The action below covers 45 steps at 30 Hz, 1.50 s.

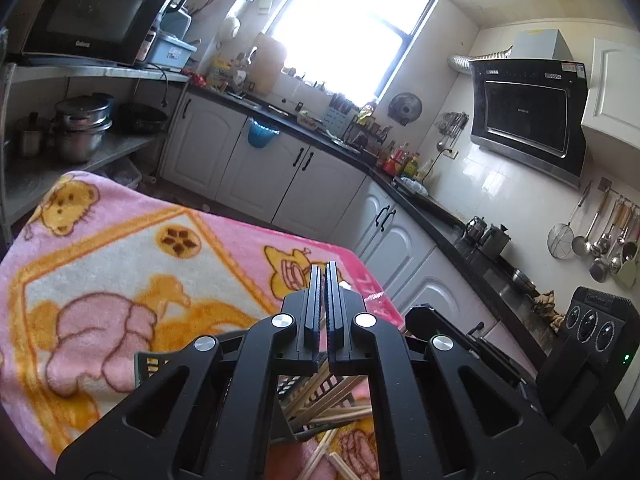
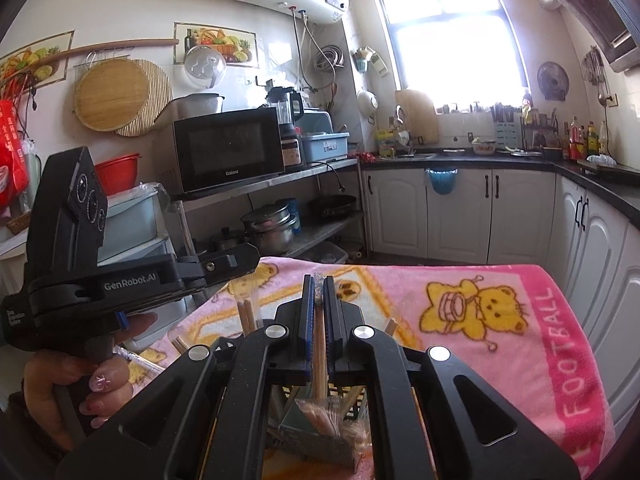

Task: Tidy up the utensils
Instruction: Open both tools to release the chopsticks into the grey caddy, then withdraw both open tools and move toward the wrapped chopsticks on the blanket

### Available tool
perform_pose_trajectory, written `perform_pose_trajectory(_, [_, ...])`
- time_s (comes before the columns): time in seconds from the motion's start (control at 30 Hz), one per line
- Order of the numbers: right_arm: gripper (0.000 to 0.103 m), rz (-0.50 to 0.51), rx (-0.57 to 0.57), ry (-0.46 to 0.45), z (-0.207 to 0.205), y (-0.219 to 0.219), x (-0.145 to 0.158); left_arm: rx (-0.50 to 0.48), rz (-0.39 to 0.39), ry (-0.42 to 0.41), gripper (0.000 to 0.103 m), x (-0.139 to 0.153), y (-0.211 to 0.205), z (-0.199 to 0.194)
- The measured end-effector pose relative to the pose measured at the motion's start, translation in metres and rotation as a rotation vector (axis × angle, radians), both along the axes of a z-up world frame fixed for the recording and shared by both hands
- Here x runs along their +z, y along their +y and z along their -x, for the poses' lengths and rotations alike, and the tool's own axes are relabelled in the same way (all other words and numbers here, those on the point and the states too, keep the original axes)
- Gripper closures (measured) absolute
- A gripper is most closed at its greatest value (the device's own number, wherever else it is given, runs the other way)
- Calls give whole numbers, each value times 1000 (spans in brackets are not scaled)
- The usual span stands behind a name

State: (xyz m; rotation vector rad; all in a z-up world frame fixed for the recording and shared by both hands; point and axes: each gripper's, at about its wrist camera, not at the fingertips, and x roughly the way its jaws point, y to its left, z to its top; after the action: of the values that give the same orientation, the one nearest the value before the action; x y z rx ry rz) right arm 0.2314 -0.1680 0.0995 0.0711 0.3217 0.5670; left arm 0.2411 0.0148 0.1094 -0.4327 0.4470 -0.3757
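The right gripper (image 2: 319, 280) is clamped on a wrapped chopstick (image 2: 319, 344), holding it up over a dark basket (image 2: 352, 408) of chopsticks. The left gripper (image 1: 324, 268) is closed with nothing in it. Both are above a table with a pink bear blanket (image 2: 520, 320), and more chopsticks (image 1: 320, 458) lie loose on it.

Home kitchen: microwave (image 2: 230, 150), range hood (image 1: 528, 116).
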Motion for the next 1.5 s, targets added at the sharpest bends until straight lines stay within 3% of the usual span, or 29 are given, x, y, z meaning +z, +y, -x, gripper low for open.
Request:
perform_pose_trajectory(0.13, [97,2,3,23,1,-3,-2,-1,1,7,103,-3,1,1])
perform_pose_trajectory(0.2, [88,2,-2,29,1,-4,-2,-1,-2,7,103,-3,2,1])
perform_pose_trajectory(0.3, [82,-1,-6,27,5,-8,0,1,-3,8,102,-4,3,2])
perform_pose_trajectory(0.53, [74,3,-19,22,15,-18,2,21,-28,5,80,-3,6,12])
perform_pose_trajectory(0.87, [63,21,-31,16,36,-32,2,45,-48,-11,62,5,12,29])
perform_pose_trajectory(1.5, [58,60,-43,50,57,-46,-12,21,-68,-46,25,10,6,73])
